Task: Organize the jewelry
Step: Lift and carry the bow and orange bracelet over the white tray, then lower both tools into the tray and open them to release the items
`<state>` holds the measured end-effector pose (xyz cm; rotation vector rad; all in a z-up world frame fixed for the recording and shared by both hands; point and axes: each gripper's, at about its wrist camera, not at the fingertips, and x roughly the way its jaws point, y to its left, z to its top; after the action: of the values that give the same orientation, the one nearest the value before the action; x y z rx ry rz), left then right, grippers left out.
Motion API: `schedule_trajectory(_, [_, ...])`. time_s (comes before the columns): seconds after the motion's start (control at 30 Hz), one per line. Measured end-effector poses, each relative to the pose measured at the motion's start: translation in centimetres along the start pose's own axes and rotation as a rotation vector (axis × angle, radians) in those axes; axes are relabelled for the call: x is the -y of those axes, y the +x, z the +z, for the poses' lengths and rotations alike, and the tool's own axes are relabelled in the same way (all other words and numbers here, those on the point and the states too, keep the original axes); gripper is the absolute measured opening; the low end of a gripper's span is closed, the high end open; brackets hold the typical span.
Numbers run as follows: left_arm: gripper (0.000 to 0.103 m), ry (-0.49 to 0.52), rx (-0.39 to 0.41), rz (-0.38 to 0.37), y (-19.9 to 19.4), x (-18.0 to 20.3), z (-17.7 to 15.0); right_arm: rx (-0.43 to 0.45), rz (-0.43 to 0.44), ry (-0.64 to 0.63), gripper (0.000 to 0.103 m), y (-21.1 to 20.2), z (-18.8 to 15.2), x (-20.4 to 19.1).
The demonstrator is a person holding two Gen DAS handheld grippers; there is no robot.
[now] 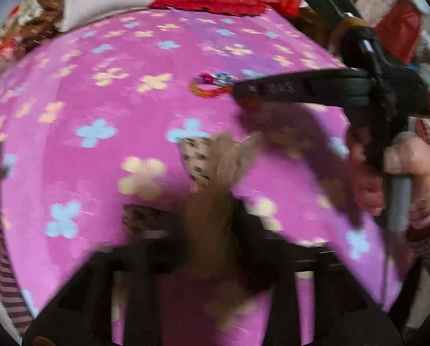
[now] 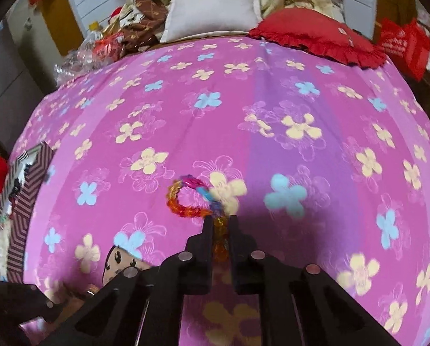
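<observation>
A colourful beaded bracelet (image 2: 186, 199) lies on the pink flowered bedspread (image 2: 243, 101). My right gripper (image 2: 220, 225) is shut on its near end, and orange beads show between the two fingers. In the left wrist view the same bracelet (image 1: 212, 85) lies at the tip of the right gripper (image 1: 243, 98), which a hand (image 1: 402, 167) holds. My left gripper (image 1: 209, 225), badly blurred, is closed on a tan cartoon-face pouch (image 1: 206, 167) that stands up from between its jaws. That pouch (image 2: 122, 262) also shows at the lower left of the right wrist view.
A striped box (image 2: 22, 201) stands open at the bed's left edge, with small items inside. A grey pillow (image 2: 215, 5), a red cushion (image 2: 315, 37) and heaped bedding line the far end. Red bags (image 2: 405, 49) are stacked past the right corner.
</observation>
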<state>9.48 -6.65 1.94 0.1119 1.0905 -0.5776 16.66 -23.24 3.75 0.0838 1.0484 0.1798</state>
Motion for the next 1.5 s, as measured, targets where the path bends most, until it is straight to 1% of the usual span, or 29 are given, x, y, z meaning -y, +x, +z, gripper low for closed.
schedule_trajectory(0.07, [0.017,-0.018,0.022,0.025,-1.0,0.2,-0.1,0.010,0.009,0.026,0.008,-1.1,-0.4,0.3])
schedule_trajectory(0.2, [0.016,-0.077,0.071,0.022,-3.6,-0.2,-1.1,0.040,0.031,0.056,0.008,-3.7,-1.0,0.3])
schedule_trajectory(0.3, [0.016,-0.135,0.134,0.012,-7.3,-1.0,-2.7,0.067,0.048,0.064,0.008,-6.0,-1.4,-0.1])
schedule_trajectory(0.43, [0.016,-0.192,0.214,0.020,-12.1,-2.3,-4.9,0.103,0.063,0.062,0.008,-9.2,-1.9,-1.2])
schedule_trajectory(0.47, [0.016,-0.204,0.229,0.030,-13.1,-2.7,-5.4,0.114,0.067,0.057,0.008,-10.2,-2.1,-1.8])
schedule_trajectory(0.57, [0.016,-0.237,0.275,0.109,-16.4,-4.0,-7.1,0.133,0.074,0.037,0.008,-12.3,-2.5,-3.3])
schedule_trajectory(0.7, [0.016,-0.304,0.325,0.159,-20.2,-6.6,-9.0,0.165,0.097,-0.016,0.008,-15.5,-3.0,-6.3])
schedule_trajectory(0.77, [0.016,-0.358,0.354,0.189,-22.2,-8.5,-9.7,0.177,0.111,-0.045,0.008,-16.8,-3.0,-7.9])
schedule_trajectory(0.9, [0.016,-0.478,0.395,0.203,-24.9,-12.9,-10.6,0.193,0.144,-0.102,0.008,-18.8,-3.2,-11.4])
schedule_trajectory(0.97, [0.016,-0.534,0.408,0.229,-25.4,-15.4,-10.8,0.193,0.160,-0.131,0.008,-19.1,-3.2,-13.1])
schedule_trajectory(1.07, [0.016,-0.590,0.416,0.301,-25.4,-18.6,-11.3,0.184,0.180,-0.171,0.008,-18.7,-3.0,-16.1])
schedule_trajectory(1.1, [0.016,-0.604,0.414,0.312,-25.2,-19.4,-11.6,0.178,0.190,-0.181,0.008,-18.3,-2.9,-17.0])
schedule_trajectory(1.23, [0.016,-0.672,0.402,0.307,-23.9,-23.4,-13.3,0.140,0.239,-0.215,0.008,-16.2,-2.7,-21.1])
schedule_trajectory(1.33, [0.016,-0.703,0.389,0.310,-22.8,-25.8,-14.5,0.097,0.288,-0.257,0.008,-14.3,-3.1,-24.9])
schedule_trajectory(1.43, [0.016,-0.716,0.378,0.300,-21.9,-27.8,-14.3,0.071,0.316,-0.307,0.008,-13.2,-3.8,-28.1])
schedule_trajectory(1.5, [0.016,-0.712,0.371,0.282,-21.2,-29.1,-13.5,0.057,0.332,-0.339,0.008,-12.3,-4.2,-30.4])
